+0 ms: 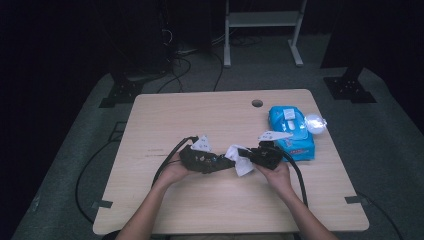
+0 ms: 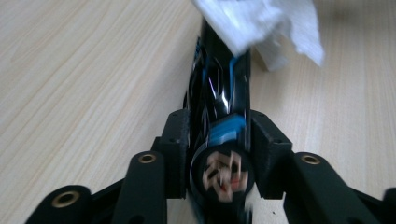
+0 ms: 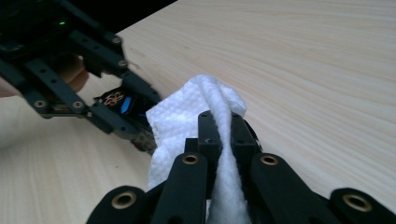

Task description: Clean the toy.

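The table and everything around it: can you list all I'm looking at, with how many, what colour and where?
Table: one, light wood, centre, with a round hole near its far edge.
Wipe: one, white, mid-table, pinched in the right gripper, draped over the far end of the black object.
Black object: one, long and glossy with blue marks, clamped in the left gripper.
Wipes packet: one, blue, on the table's right side.
Clear wrapper: one, beside the packet.
White frame: one, on the floor beyond.
Left gripper: black.
Right gripper: black.
Hands: two, at the near edge.
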Motion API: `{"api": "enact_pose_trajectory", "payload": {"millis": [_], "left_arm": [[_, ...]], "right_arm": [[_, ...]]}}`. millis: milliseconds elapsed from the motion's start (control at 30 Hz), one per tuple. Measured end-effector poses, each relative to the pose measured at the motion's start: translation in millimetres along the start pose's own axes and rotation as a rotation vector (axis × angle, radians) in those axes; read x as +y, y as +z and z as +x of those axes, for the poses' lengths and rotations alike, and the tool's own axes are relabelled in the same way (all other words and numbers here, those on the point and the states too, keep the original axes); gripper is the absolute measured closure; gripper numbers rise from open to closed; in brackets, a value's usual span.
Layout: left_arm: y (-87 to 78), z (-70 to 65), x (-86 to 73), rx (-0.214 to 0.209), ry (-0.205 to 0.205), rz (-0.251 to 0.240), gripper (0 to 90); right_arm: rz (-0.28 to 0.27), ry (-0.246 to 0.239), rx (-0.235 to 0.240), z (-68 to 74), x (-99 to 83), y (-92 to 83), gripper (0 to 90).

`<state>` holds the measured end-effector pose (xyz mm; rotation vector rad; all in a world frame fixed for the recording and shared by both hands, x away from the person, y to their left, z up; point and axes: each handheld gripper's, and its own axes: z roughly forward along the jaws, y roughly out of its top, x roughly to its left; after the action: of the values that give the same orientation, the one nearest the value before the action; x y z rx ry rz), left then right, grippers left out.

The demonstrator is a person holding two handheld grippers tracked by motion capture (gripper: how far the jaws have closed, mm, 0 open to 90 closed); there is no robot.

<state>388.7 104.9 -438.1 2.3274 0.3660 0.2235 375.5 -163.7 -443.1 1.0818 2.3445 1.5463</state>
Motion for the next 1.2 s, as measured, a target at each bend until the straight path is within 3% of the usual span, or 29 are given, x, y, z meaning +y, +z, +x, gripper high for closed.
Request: {"api": "enact_pose_trajectory", "payload": {"millis": [100,200,267,367,533,767,967,1033,1200], "left_arm": [[-2.2,0.8,-0.6,0.008,0.000,0.004,58.2],[-2.8,0.8,-1.2,0.009,0.003,0.005,57.8],[-2.6,-0.7,-0.7,0.009,0.024,0.011,60.1],[-3.6,-2.5,0.8,0.015,0.049,0.028,61.6],[-6.0,-2.0,1.2,0.008,0.051,0.027,62.2],[-13.4,-1.2,1.4,0.005,0.039,0.038,62.6],[-9.2,-4.1,5.1,0.030,0.048,0.051,55.1],[-7.7,-5.0,6.0,0.034,0.045,0.059,53.8],[-1.2,-8.0,9.5,0.050,0.063,0.101,52.9]], "right_arm": [[0.005,-0.020,0.007,6.1,-0.4,4.0,86.3],[0.001,-0.006,0.025,5.3,-0.8,4.7,86.3],[0.001,0.000,0.032,3.0,-0.6,3.9,86.4],[0.001,0.004,0.002,-3.5,-0.4,0.9,86.3],[0.000,0.050,-0.003,-13.7,-3.1,-3.5,86.3],[0.015,0.036,0.023,-4.2,-4.5,5.2,86.3],[0.021,0.027,0.088,6.5,-4.5,11.9,86.3],[0.019,0.016,0.086,7.5,-3.5,12.4,86.3],[0.006,0.073,0.066,-4.6,-5.2,8.5,86.3]]}}
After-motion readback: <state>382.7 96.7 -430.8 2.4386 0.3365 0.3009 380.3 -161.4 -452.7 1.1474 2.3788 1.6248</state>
